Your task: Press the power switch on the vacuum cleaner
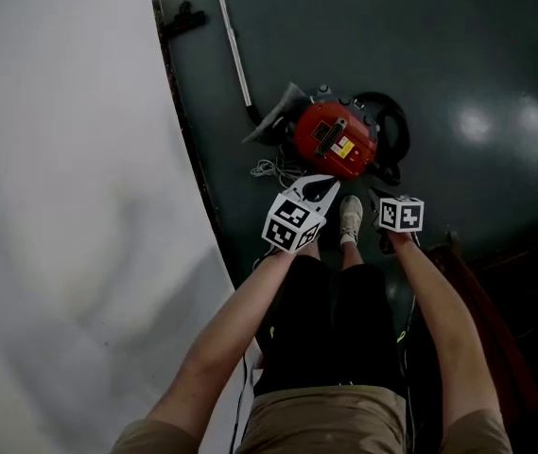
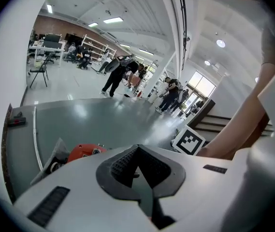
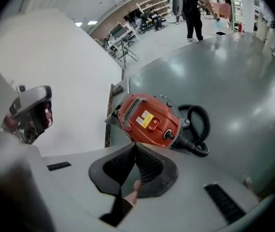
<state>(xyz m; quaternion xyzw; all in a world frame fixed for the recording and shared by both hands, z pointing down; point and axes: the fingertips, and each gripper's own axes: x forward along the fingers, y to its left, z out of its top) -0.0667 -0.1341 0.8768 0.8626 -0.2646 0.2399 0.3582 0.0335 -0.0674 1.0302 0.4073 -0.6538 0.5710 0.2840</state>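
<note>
Forearms, head view: two bare forearms (image 1: pixel 235 334) are seen closest, reaching forward and down, with a light shoe (image 1: pixel 350 218) showing between the two tools.
Grippers, head view: the left gripper (image 1: pixel 328 187) and the right gripper (image 1: pixel 380 200) are held side by side above the dark floor (image 1: pixel 495 55), both short of the machine and touching nothing.
Vacuum cleaner, head view: the red canister vacuum cleaner (image 1: pixel 337 138) is set on the floor just beyond the grippers, near the floor's edge. A black hose (image 1: pixel 396 121) is curled at its right, a metal wand (image 1: pixel 234 50) is laid out beyond it, and a pale cord (image 1: pixel 273 170) is bundled at its near left.
Left gripper view: the jaws are brought together at the tips with nothing between them. Only a red sliver of the vacuum cleaner is shown over the gripper's body, low and left. The right gripper's marker cube (image 2: pixel 189 141) is seen to the right, and people (image 2: pixel 118 74) stand well off across the hall.
Right gripper view: these jaws are likewise closed at the tips and nothing is held. The vacuum cleaner is framed directly past them, and the red power switch (image 3: pixel 154 124) is made out on its top, beside a yellow label (image 3: pixel 144 119).
Progress: the switch is judged unpressed, as no contact is shown. Everything is left to do: one gripper, likely the right, would have to be lowered until its closed tips are set on the switch.
</note>
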